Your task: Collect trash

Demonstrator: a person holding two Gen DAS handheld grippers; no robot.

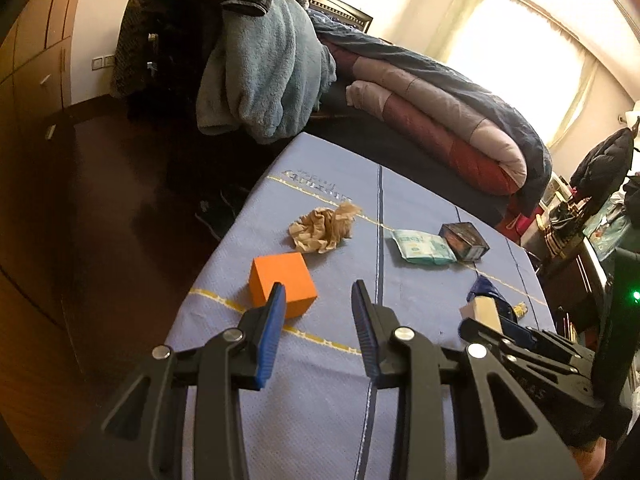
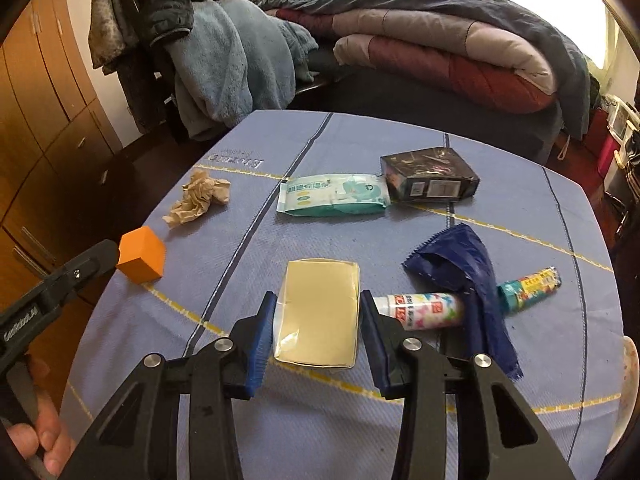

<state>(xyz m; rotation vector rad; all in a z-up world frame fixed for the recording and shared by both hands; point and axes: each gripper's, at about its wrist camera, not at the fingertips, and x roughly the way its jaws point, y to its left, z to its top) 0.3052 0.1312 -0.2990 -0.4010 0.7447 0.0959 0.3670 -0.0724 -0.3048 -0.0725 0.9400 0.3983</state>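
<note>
The right gripper (image 2: pixel 318 318), black-armed with blue ribbed pads, sits nearest the lens and is clamped across a flat pale-yellow rectangular packet in clear plastic (image 2: pixel 318 312), one pad against each long edge; whether the packet still rests on the blue-grey quilted cloth with yellow and dark stripes (image 2: pixel 400 240) cannot be told. Far to this gripper's left, an orange cube-shaped box (image 2: pixel 142 255) stands near the cloth's edge, and beyond it lies a crumpled ball of brown paper (image 2: pixel 200 199). Ahead of the fingers, a white-and-teal soft pack of wipes (image 2: pixel 334 195) lies flat, touching a black rectangular carton (image 2: pixel 430 178) on its right. Just right of the right-hand pad lies a white printed tube (image 2: pixel 420 310), its far end under a torn dark-blue foil wrapper (image 2: pixel 456 264), with a teal multicoloured candy roll (image 2: pixel 528 288) sticking out farther right. In the left wrist view, the left gripper (image 1: pixel 319 292) hangs over the cloth with its pads parted and nothing between them. The orange box stands at its left fingertip, the brown paper ahead and slightly left, the wipes and carton ahead to the right. A person's fingers (image 2: pixel 44 440) grip that tool's handle at the lower left of the right wrist view.
</note>
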